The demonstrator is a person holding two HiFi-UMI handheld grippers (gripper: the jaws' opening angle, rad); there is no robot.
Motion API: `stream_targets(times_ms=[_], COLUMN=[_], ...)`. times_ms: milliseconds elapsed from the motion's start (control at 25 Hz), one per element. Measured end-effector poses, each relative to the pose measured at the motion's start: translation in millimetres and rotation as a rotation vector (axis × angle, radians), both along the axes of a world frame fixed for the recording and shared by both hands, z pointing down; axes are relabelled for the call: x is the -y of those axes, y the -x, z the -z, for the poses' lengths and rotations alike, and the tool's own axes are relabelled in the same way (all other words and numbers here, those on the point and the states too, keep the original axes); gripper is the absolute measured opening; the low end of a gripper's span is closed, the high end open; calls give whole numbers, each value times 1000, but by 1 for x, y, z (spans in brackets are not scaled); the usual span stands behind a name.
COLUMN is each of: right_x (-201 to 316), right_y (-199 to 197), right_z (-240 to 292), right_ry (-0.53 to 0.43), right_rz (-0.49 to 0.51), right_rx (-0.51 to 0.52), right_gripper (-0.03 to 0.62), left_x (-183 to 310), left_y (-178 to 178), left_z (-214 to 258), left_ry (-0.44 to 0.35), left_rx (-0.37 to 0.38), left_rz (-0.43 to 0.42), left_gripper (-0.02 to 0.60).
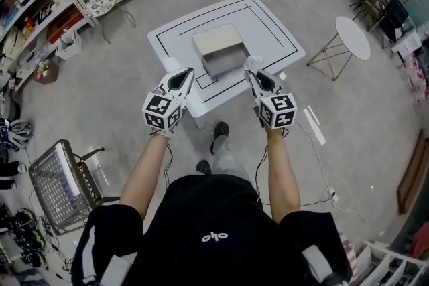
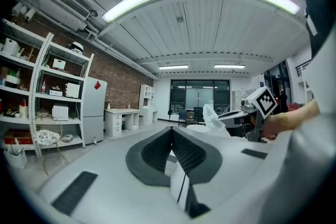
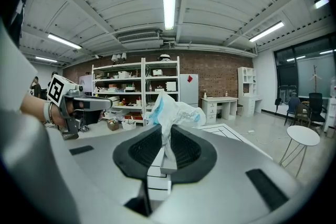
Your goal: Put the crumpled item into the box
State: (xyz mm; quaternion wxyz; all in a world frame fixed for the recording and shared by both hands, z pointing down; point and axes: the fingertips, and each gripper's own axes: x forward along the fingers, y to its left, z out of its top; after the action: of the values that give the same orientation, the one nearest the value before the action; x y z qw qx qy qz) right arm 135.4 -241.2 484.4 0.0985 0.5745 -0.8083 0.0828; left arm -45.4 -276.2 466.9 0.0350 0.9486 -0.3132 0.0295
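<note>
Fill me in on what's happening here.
A person holds a gripper in each hand in front of a white table. The right gripper has its jaws shut on a crumpled white-and-blue item, held up in the air. The left gripper has its jaws together with nothing between them. The box sits on the table just ahead of both grippers, and the item is not in it yet.
</note>
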Motion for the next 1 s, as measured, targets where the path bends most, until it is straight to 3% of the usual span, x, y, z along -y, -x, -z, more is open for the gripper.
stream_targets(times_ms=[560,1000], right_x=[135,193], right_y=[-28,-34], right_z=[-18,-54], right_ry=[31,115], right_rz=[33,68], right_rx=[14,11], right_gripper=[60,60], left_x=[125,180], left_y=[-37,-52], left_z=[-16,-40], left_ry=[29,83], left_rx=[21,43], left_rz=[16,35], left_gripper=[5,5])
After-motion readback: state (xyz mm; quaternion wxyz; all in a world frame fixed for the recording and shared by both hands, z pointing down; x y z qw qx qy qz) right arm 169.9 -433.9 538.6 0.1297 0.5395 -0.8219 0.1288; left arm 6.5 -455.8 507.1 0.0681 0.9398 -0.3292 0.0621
